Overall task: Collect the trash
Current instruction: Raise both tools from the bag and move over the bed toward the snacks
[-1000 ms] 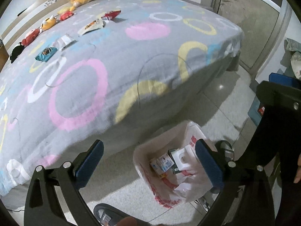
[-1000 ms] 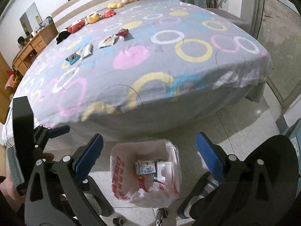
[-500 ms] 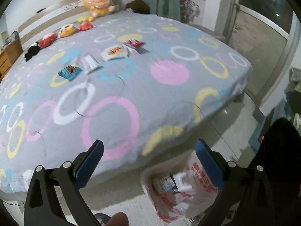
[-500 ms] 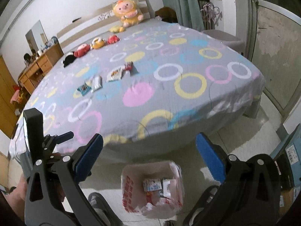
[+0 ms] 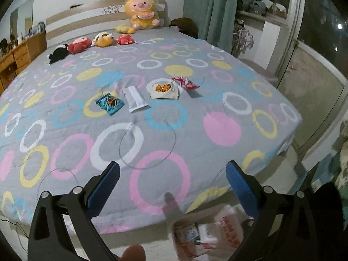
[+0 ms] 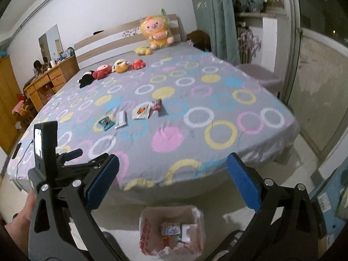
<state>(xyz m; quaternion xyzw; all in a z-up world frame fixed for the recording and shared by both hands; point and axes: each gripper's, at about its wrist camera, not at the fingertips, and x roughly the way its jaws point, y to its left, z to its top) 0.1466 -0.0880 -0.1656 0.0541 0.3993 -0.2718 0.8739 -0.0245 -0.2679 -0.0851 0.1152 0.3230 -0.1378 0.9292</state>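
wrappers (image 5: pixel 139 99) on bed (image 5: pixel 195 113), bag (image 6: pixel 171 230) before it

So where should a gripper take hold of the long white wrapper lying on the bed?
Probably across its narrow width near the closer end. The white wrapper lies flat, with its long axis running away from the foot of the bed, so come from above. The blue packet and white snack bag lie apart on either side.
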